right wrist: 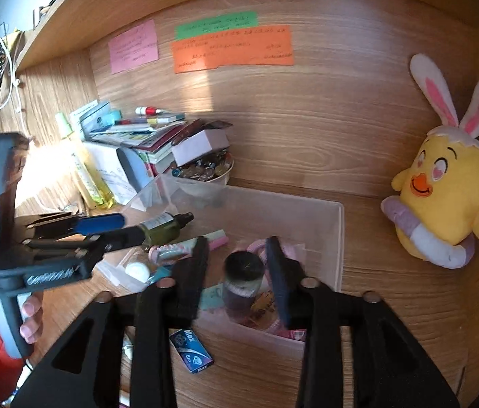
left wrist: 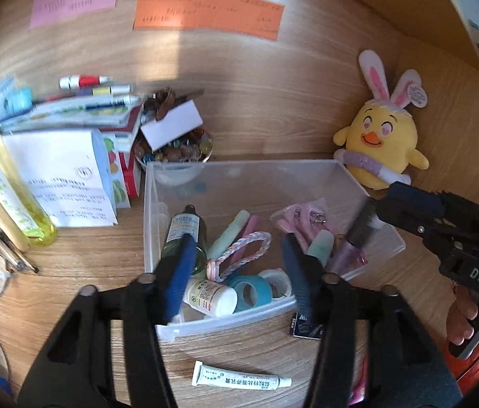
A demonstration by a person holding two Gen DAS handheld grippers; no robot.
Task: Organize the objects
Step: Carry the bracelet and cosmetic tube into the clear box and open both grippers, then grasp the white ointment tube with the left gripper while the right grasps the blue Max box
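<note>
A clear plastic bin (left wrist: 158, 183) (right wrist: 336, 238) sits on the wooden desk, holding a green bottle (left wrist: 180, 234) (right wrist: 163, 226), a white pill bottle (left wrist: 210, 297), blue tape (left wrist: 253, 290), a pink braided loop (left wrist: 249, 248) and pastel highlighters (left wrist: 227, 239). My left gripper (left wrist: 236, 265) (right wrist: 117, 226) is open and empty over the bin's front. My right gripper (right wrist: 236, 265) (left wrist: 380, 209) hangs over the bin's right side; a purple tube with a black cap (right wrist: 243, 280) (left wrist: 355, 238) stands upright between its open fingers, apparently loose.
A white ointment tube (left wrist: 239, 379) and a blue Max staples box (right wrist: 192, 350) (left wrist: 304, 326) lie in front of the bin. A yellow chick plush (left wrist: 380, 142) (right wrist: 443, 190) sits right. Books (left wrist: 80, 112), a bead bowl (left wrist: 175, 156) and a yellow bottle (left wrist: 8, 190) crowd the left.
</note>
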